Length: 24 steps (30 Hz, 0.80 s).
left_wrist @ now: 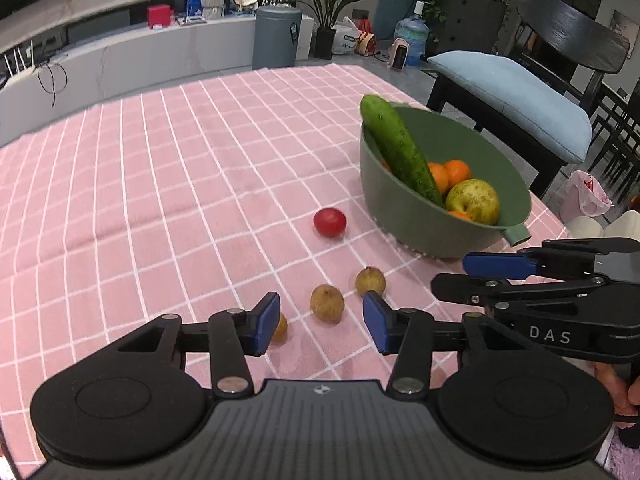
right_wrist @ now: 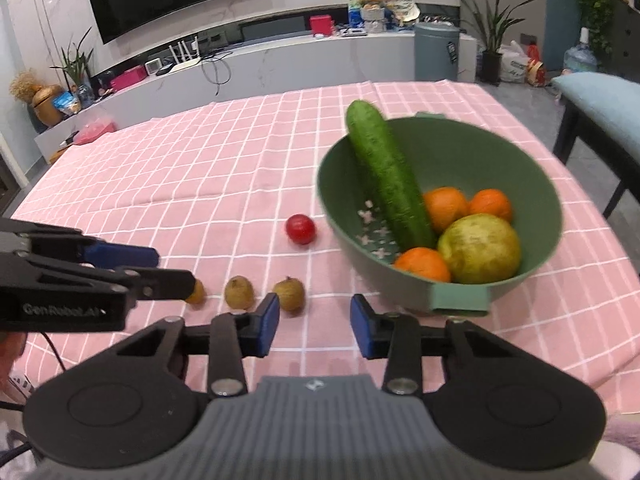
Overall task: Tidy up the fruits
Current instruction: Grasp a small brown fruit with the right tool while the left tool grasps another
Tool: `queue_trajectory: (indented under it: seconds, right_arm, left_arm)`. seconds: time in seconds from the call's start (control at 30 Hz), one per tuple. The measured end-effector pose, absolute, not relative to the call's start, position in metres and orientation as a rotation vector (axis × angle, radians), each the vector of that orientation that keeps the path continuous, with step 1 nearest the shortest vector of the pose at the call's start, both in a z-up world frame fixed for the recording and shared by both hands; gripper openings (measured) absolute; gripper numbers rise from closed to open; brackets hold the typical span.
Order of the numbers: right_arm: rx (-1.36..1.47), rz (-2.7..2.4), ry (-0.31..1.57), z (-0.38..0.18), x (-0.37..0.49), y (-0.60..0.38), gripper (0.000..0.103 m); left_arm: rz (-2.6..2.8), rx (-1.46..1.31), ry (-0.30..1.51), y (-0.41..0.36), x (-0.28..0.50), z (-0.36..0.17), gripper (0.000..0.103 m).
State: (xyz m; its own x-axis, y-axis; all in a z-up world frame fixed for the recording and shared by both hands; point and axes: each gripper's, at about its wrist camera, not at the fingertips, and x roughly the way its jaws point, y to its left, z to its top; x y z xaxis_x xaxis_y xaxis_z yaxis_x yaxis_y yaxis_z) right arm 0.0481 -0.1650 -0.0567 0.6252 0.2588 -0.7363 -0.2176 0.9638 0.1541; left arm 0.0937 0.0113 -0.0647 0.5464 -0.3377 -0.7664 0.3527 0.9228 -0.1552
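the worktop (right_wrist: 200,184) wears a pink cloth with a white grid, creased in soft folds. on it sits a smooth green bowl (right_wrist: 536,184), round and deep, with a small flat tab at its near rim and star-shaped drain holes in its floor. a bumpy dark-green cucumber (right_wrist: 388,176) leans inside it, long axis running from the bowl's floor up and away over the far-left rim, its blunt tip poking above the edge. beside it lie three oranges (right_wrist: 444,208), glossy and round, and a speckled yellow-green pear (right_wrist: 480,248) touching the nearest orange.

outside the bowl, a shiny red tomato (right_wrist: 301,229) rests just left of it. nearer the camera three rough, tan longans (right_wrist: 239,292) stand in a loose row, apart from one another; the leftmost is partly hidden behind the left gripper (left_wrist: 320,322).

the cloth left of and beyond the fruit is broad and bare; the bowl stands near the worktop's right edge, with a cushioned bench (left_wrist: 516,96) past it.

the left gripper's jaws stand spread wide, holding nothing, with the middle longan seen between their blue pads. the right gripper (right_wrist: 315,326) is likewise released and empty, its jaws over bare cloth between the longans and the bowl.
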Motion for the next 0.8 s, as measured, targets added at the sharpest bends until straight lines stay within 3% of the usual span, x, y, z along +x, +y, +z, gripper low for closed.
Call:
queue_trajectory:
  seconds: [0.13, 0.5, 0.8]
  right_arm:
    - [0.063, 0.298, 0.862, -0.066, 0.057, -0.156, 0.033]
    - [0.055, 0.308, 0.868, -0.088, 0.078, -0.139, 0.029]
    - [0.056, 0.309, 0.905, -0.099, 0.091, -0.132, 0.024]
  left_arm:
    - [-0.352, -0.023, 0.954, 0.02, 0.1, -0.079, 0.05]
    - [-0.282, -0.032, 1.011, 0.025, 0.111, -0.099, 0.05]
    - [-0.265, -0.042, 1.045, 0.025, 0.118, -0.109, 0.039]
